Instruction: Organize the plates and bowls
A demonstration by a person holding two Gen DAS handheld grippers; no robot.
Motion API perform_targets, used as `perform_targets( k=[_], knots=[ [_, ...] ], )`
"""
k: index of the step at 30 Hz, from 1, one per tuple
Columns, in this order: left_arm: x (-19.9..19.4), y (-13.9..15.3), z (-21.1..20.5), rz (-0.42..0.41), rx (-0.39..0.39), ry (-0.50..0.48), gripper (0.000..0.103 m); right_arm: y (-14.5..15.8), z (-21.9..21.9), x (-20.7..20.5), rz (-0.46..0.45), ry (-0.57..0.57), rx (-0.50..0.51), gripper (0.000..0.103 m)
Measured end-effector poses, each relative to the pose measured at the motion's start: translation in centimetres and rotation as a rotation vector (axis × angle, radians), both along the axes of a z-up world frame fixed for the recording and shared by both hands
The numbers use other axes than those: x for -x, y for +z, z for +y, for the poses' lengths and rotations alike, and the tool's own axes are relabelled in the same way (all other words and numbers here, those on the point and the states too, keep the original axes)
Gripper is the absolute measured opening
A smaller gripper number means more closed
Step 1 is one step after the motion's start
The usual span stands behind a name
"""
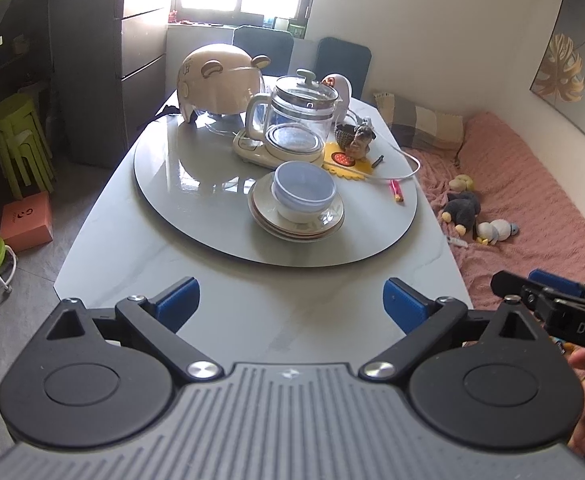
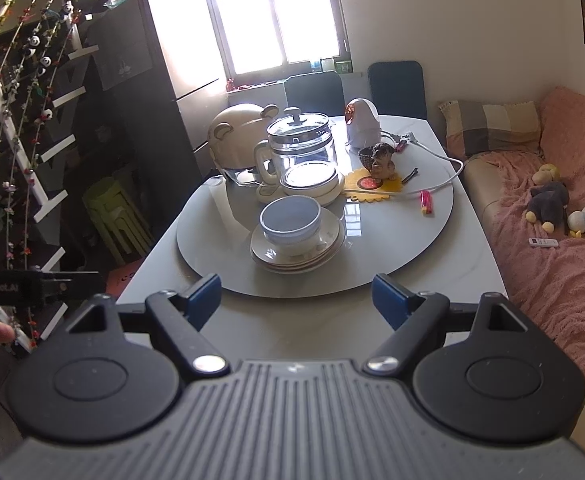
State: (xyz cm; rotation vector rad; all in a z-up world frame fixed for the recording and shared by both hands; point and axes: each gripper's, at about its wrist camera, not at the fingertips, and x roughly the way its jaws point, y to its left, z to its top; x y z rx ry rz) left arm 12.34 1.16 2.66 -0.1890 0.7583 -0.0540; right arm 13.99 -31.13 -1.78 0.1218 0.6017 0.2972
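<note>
Pink-covered sofa (image 1: 532,200) right of white table (image 1: 104,252). Grey turntable (image 1: 180,184) on table, carrying helmet (image 1: 216,80), glass kettle (image 1: 300,108), dog figurine (image 1: 358,140). Stacked plates (image 1: 292,228) near turntable's front edge, holding blue bowl (image 1: 304,192). Left gripper (image 1: 290,304) and right gripper (image 2: 294,300) spread wide, empty, above bare tabletop, well short of plates.

A pale marble-look table (image 1: 104,240) carries a round grey turntable (image 1: 172,184). On the turntable – a stack of plates (image 1: 296,224) at about five o'clock, a glass kettle on its base (image 1: 292,120) near centre, a cream bear-eared helmet (image 1: 220,80) at eleven, a yellow mat (image 1: 348,162) and white cable (image 1: 408,156) at three.
</note>
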Motion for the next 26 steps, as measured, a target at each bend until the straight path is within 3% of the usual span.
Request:
perform_targets(
  k=[10,19,26],
  knots=[
    [0.3,-0.5,1.1,0.016,0.007,0.034,0.100,-0.4,0.2,0.4,-0.003,-0.031,-0.011,0.084],
    [1.0,-0.1,0.2,-0.010,-0.030,-0.006,0.100,-0.3,0.4,0.9,-0.006,-0.043,-0.009,0.084],
    [1.4,0.0,-0.3,-0.016,-0.010,-0.009,0.100,-0.1,0.3,1.4,-0.012,-0.038,-0.004,0.084]
  ],
)
